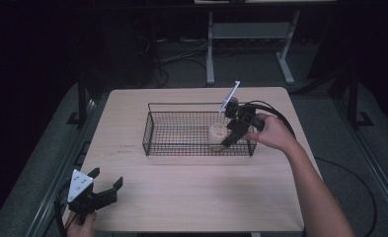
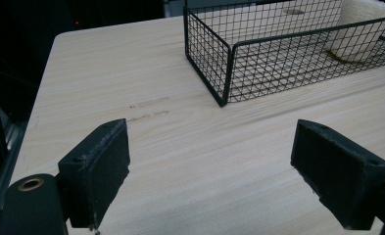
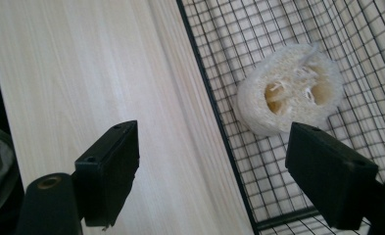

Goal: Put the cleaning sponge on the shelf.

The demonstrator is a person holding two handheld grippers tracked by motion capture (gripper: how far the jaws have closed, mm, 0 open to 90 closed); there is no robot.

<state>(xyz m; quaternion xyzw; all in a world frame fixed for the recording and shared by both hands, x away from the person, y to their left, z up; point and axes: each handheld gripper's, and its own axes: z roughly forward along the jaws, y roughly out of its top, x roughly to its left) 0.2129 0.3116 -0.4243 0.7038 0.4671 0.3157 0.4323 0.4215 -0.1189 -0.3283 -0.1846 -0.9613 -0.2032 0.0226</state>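
Black tongs point(image 1: 106, 183), grey triangular plate point(image 1: 79, 183), black cable point(image 1: 280, 118)

We read no text, label, brand, number or sign anywhere. The wire basket point(image 1: 152, 129), the loofah piece point(image 3: 289, 94) inside it and the table point(image 1: 181, 197) carry no print we can make out. We see two faint dark smudges on the tabletop point(image 2: 148, 108) in the left gripper view, but they are marks, not characters. The grey plate point(image 1: 79, 184) on the left gripper point(image 1: 105, 180) is blank too.
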